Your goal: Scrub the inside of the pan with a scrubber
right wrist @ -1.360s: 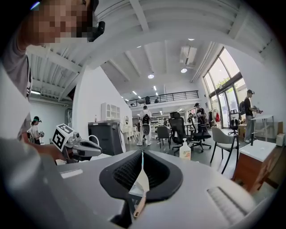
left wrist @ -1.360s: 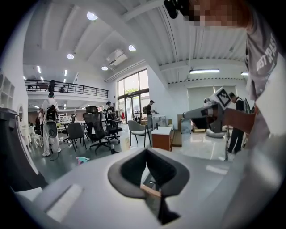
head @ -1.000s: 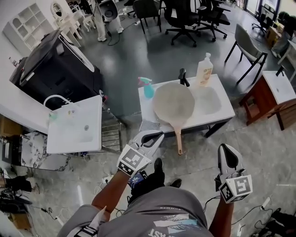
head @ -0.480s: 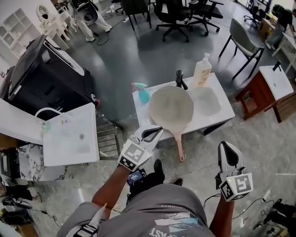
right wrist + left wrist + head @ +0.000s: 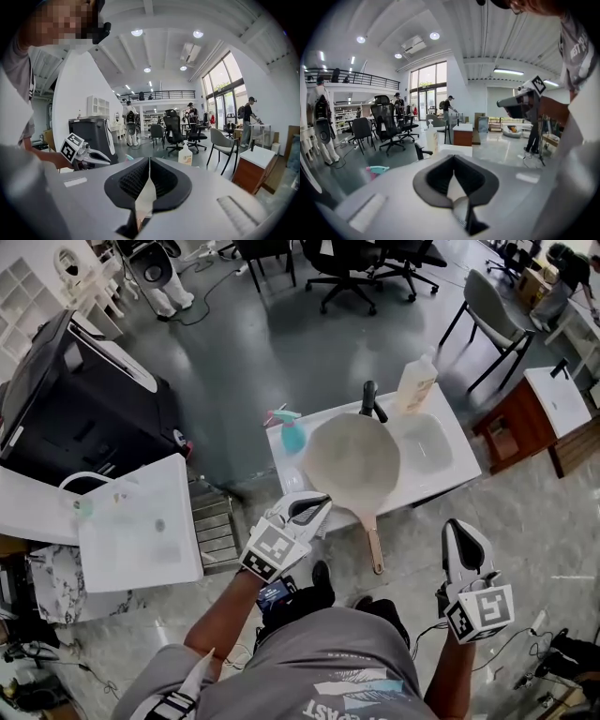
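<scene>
While one pan [image 5: 352,460] is seen on the bench [image 5: 466,468] beside one spray bottle [image 5: 292,432] and one soap bottle [image 5: 415,382], two grippers are held apart from it. Fingers of the left gripper [image 5: 317,506] and the right gripper [image 5: 457,532] are closed, empty.

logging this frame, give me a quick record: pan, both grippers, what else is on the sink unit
pan: on the sink unit, left of its basin; handle overhangs the near edge
left gripper: shut, empty, apart from the pan
right gripper: shut, empty, right of the handle
spray bottle: left of the pan
faucet, soap bottle: behind the pan
scrubber: not made out
</scene>
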### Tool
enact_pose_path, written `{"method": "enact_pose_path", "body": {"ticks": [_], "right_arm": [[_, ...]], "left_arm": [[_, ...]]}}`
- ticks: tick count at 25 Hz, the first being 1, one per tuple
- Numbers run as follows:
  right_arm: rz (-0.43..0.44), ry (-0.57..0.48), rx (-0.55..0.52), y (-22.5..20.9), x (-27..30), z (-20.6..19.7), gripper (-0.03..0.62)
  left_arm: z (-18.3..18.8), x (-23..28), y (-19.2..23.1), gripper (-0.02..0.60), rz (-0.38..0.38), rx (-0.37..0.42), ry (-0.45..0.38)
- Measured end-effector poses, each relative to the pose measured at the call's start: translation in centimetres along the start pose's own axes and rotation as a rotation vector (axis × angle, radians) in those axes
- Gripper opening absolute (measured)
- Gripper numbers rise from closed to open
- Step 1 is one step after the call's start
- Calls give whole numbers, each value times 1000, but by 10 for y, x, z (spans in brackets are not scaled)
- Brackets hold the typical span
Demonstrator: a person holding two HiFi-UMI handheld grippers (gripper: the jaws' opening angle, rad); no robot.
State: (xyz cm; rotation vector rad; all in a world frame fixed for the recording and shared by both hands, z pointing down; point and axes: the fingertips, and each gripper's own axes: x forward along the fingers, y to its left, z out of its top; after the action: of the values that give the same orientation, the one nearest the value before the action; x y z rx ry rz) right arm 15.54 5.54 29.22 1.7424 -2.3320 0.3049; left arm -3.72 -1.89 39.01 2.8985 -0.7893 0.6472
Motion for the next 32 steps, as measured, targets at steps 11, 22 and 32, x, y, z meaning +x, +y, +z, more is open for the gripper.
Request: {"method": "enact_pose_path", "body": {"ticks": [11,22,32], "right_arm": [[24,74,1,8,39,-19,11],[124,162,9,-7,87,-50,11],[196,233,12,-2,122,-80,11]], "left_arm": [[-51,22,22,3,-39,-26,90],[-129,56,21,98,-49,-50,288],[-206,82,16,179,-67,-50,447]]}}
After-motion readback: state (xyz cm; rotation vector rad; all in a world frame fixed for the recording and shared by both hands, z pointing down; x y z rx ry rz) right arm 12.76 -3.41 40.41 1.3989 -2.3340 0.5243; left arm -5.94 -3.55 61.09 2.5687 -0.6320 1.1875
